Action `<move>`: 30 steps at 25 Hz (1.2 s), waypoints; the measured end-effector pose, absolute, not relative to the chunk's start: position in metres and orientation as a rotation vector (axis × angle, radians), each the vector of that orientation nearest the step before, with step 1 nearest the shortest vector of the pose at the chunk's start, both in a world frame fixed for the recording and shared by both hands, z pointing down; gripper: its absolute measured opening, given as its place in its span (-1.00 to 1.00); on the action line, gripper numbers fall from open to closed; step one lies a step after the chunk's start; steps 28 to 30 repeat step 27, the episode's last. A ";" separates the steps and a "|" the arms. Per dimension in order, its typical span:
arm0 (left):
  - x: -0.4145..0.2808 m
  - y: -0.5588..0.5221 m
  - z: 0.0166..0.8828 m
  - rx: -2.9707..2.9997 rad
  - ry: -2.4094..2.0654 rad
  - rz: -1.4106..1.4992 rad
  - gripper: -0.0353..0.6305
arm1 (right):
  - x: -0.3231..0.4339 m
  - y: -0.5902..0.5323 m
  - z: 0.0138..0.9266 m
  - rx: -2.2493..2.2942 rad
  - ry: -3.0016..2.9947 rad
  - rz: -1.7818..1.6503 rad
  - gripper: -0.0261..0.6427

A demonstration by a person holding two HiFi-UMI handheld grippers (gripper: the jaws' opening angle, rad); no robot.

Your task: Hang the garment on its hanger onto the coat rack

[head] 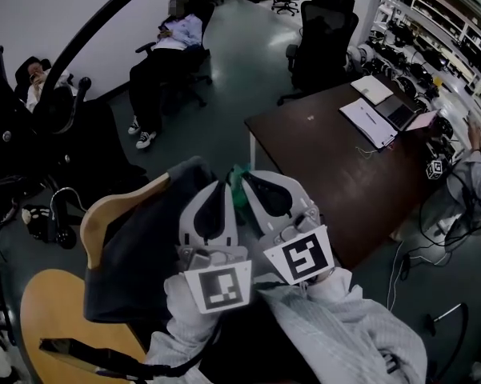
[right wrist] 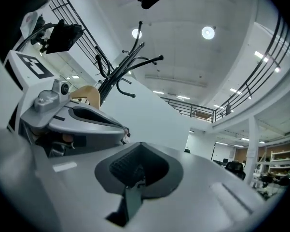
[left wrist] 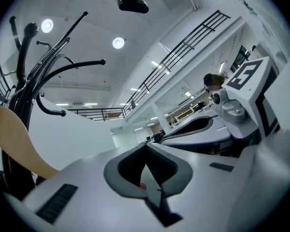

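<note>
A dark grey garment (head: 140,250) hangs over a curved wooden hanger (head: 104,214) at the left of the head view. The black coat rack (head: 88,38) rises behind it; its curved arms also show in the left gripper view (left wrist: 26,66) and the right gripper view (right wrist: 123,69). My left gripper (head: 216,192) and right gripper (head: 260,182) sit side by side just right of the garment, both with jaws together. A small green thing (head: 238,184) shows between their tips; whether either holds it I cannot tell. The hanger's tan wood (left wrist: 12,134) appears beside the left jaws (left wrist: 145,146).
A dark brown table (head: 320,174) with papers and a laptop stands to the right. A round wooden seat (head: 52,310) is at bottom left. A person (head: 164,62) sits in a chair beyond, and another office chair (head: 324,38) stands behind the table.
</note>
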State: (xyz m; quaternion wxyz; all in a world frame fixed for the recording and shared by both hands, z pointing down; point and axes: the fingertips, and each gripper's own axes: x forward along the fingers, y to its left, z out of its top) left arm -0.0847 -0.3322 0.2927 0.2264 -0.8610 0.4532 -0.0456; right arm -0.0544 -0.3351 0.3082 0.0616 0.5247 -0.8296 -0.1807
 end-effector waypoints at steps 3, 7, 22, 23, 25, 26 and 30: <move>-0.089 -0.335 0.293 -2.376 1.257 -0.132 -0.88 | -0.062 -0.338 0.309 1.563 -2.513 -0.550 -0.92; -0.093 -0.340 0.294 -2.368 1.264 -0.137 -0.88 | -0.071 -0.344 0.309 1.533 -2.524 -0.557 -0.92; -0.111 -0.351 0.305 -2.363 1.313 -0.170 -0.88 | -0.086 -0.352 0.317 1.504 -2.553 -0.562 -0.92; -0.113 -0.353 0.306 -2.365 1.312 -0.176 -0.88 | -0.087 -0.353 0.317 1.510 -2.554 -0.562 -0.92; -0.117 -0.356 0.306 -2.372 1.298 -0.187 -0.88 | -0.089 -0.355 0.315 1.534 -2.558 -0.550 -0.92; -0.118 -0.357 0.306 -2.377 1.287 -0.189 -0.88 | -0.090 -0.357 0.315 1.550 -2.559 -0.541 -0.92; -0.119 -0.359 0.305 -2.381 1.275 -0.190 -0.88 | -0.091 -0.358 0.314 1.565 -2.559 -0.531 -0.92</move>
